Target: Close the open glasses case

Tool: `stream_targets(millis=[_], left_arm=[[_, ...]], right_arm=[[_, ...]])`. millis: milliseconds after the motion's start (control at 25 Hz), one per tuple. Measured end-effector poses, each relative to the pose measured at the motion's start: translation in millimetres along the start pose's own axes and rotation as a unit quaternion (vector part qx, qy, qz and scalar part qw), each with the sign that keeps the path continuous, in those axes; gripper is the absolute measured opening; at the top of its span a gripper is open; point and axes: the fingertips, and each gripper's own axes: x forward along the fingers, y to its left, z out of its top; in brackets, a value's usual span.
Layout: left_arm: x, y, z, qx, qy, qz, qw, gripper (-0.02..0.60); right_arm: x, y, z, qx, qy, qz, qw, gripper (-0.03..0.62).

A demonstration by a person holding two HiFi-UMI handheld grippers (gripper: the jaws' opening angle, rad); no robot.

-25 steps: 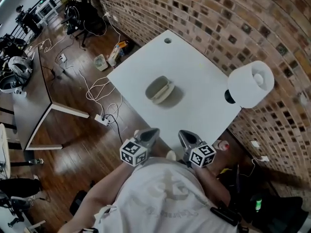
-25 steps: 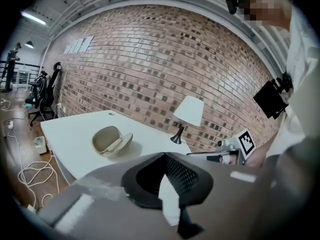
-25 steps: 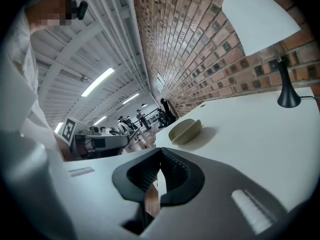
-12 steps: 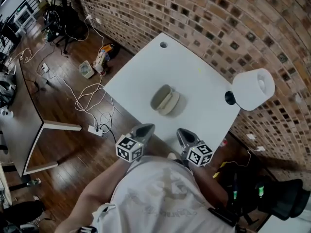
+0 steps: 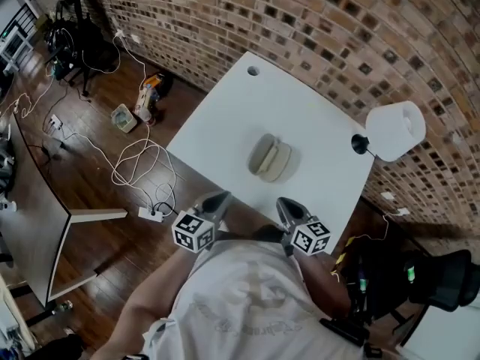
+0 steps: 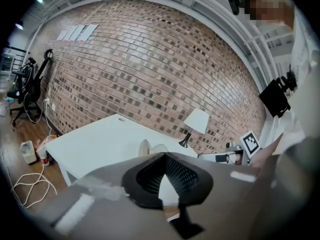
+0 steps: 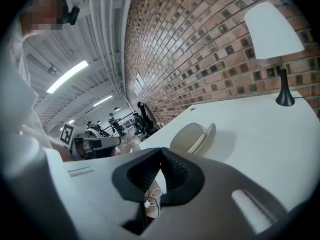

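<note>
The beige glasses case (image 5: 270,157) lies open on the white table (image 5: 225,111), its two shells spread apart. The left gripper view shows the case (image 6: 150,147) just past the jaws, and in the right gripper view the case (image 7: 195,136) stands ajar. My left gripper (image 5: 221,196) and right gripper (image 5: 283,202) hang side by side at the table's near edge, short of the case. The fingertips of the left gripper (image 6: 164,154) and of the right gripper (image 7: 160,149) meet, and nothing is held in either.
A white-shaded lamp (image 5: 395,130) on a black stem stands at the table's right corner, by the brick wall (image 5: 337,28). There is a cable hole (image 5: 253,71) at the far corner. Cables and a power strip (image 5: 148,213) lie on the wooden floor to the left, and a black chair (image 5: 442,283) is at lower right.
The person has stepped nearer the table, carrying both grippers forward to its near edge. The case now sits closer to them. Both grippers stayed shut.
</note>
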Motion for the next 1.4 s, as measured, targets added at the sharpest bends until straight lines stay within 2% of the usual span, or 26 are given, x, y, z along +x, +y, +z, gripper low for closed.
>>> stream_targets(millis=[160,240,400,560,760,880,1000,1160,1280,1400], left_arm=[[-2.2,5.5,-9.0,0.011,-0.011,-0.014,0.9998,0.005],[-6.5,19.1,-1.5,0.017,-0.018,-0.004,0.9997,0.005],[-33.3,33.4,6.7,-0.005,-0.033,0.017,0.9993,0.005],[-26.5,42.5,12.8,-0.009,-0.023,0.021,0.9995,0.005],[12.3,36.2,18.0,0.001,0.009,-0.009,0.9999,0.006],[44.6,26.3,24.7,0.013,0.038,-0.032,0.9987,0.005],[64.6,22.2,33.7,0.043,0.079,-0.056,0.9944,0.006],[103.7,14.5,42.5,0.071,0.1,-0.073,0.9897,0.005],[119.3,3.4,30.5,0.08,0.128,-0.093,0.9841,0.005],[130.3,-11.3,24.4,0.094,0.152,-0.129,0.9754,0.005]], right_arm=[[8.9,-4.1,-12.9,-0.023,0.013,0.001,1.0,0.008],[20.4,-5.9,-6.5,-0.023,0.009,-0.002,1.0,0.008],[25.9,12.1,8.7,-0.042,0.012,0.02,0.999,0.008],[34.2,5.2,22.7,-0.031,0.01,0.011,0.999,0.008],[44.3,-8.0,26.5,-0.035,0.012,0.008,0.999,0.008],[49.5,-24.7,36.2,-0.027,-0.004,0.004,1.0,0.008],[51.8,-38.2,45.8,-0.009,-0.041,-0.01,0.999,0.008],[41.5,-81.3,66.7,0.01,-0.082,-0.038,0.996,0.008],[29.3,-94.8,63.0,0.033,-0.092,-0.06,0.993,0.008],[22.5,-99.8,55.1,0.048,-0.089,-0.087,0.991,0.008]])
